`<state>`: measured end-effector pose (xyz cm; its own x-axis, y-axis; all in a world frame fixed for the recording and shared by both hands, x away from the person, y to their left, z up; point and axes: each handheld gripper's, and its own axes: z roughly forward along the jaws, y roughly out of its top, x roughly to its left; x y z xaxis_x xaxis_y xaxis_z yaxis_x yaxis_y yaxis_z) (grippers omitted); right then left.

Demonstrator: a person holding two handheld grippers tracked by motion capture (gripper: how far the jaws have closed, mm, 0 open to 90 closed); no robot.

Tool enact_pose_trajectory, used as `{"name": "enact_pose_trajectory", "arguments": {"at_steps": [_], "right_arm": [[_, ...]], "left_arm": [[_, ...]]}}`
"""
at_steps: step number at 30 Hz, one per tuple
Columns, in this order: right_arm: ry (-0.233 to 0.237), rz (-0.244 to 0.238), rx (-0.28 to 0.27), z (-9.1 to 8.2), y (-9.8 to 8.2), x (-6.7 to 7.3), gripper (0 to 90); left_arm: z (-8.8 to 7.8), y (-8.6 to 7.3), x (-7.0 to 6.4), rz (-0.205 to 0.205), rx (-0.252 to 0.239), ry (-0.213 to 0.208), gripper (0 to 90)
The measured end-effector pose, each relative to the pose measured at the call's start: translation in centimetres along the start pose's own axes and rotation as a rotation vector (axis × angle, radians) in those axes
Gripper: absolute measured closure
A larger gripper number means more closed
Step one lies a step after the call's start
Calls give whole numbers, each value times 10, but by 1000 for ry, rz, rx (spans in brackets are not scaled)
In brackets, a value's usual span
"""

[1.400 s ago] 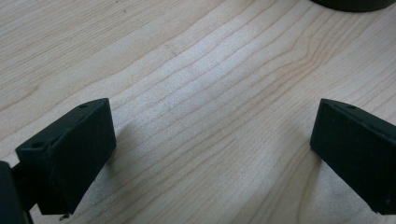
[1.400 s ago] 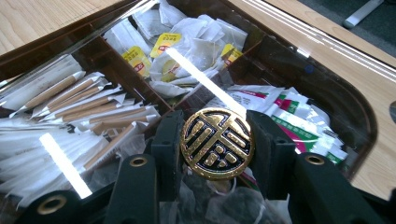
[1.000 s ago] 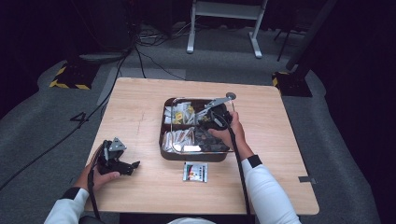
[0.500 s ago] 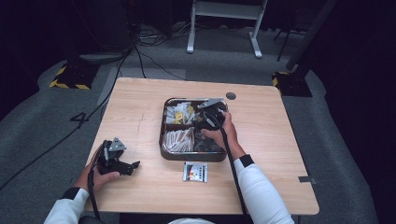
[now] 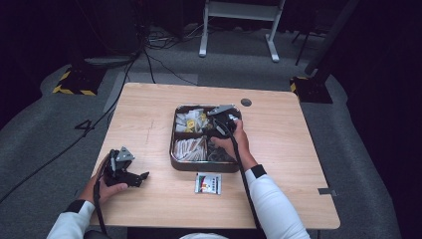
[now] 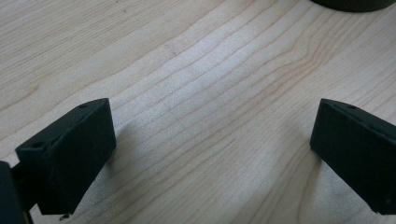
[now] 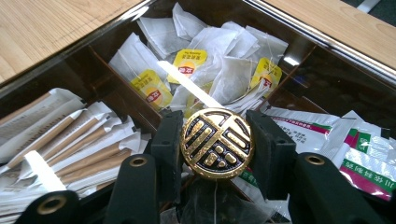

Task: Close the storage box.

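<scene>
**Gold medallion clamped over the tray**

Gold-and-black round medallion (image 7: 217, 143) sits between the right gripper's (image 7: 217, 149) jaws, clamped edge to edge, face up. Beyond them lie tea bags (image 7: 219, 70) in the divided tray (image 5: 175, 162). Left gripper (image 6: 212, 154) rests apart, jaws wide, on the bench (image 5: 149, 114).

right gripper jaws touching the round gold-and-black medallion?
Touching. The right gripper view shows both black pads pressed against the edges of the round gold-and-black medallion, with no gap.

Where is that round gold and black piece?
In the right gripper view, the gold piece sits clamped between the right gripper, above the tray near the tea bags.
</scene>
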<state>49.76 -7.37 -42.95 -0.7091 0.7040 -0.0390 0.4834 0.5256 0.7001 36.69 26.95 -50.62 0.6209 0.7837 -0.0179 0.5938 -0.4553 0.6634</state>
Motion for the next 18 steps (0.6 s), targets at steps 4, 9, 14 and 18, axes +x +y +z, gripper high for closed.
{"name": "enact_pose_trajectory", "arguments": {"at_steps": [4, 9, 14, 18], "right_arm": [[-10, 2, -2, 0, 0, 2, 590], [9, 24, -9, -1, 0, 1, 590], [2, 31, -11, -2, 1, 3, 590], [-12, 27, 9, 2, -1, 4, 588]], "left_arm": [[0, 0, 0, 0, 0, 0, 5], [0, 0, 0, 0, 0, 0, 5], [0, 0, 0, 0, 0, 0, 5], [0, 0, 0, 0, 0, 0, 5]]}}
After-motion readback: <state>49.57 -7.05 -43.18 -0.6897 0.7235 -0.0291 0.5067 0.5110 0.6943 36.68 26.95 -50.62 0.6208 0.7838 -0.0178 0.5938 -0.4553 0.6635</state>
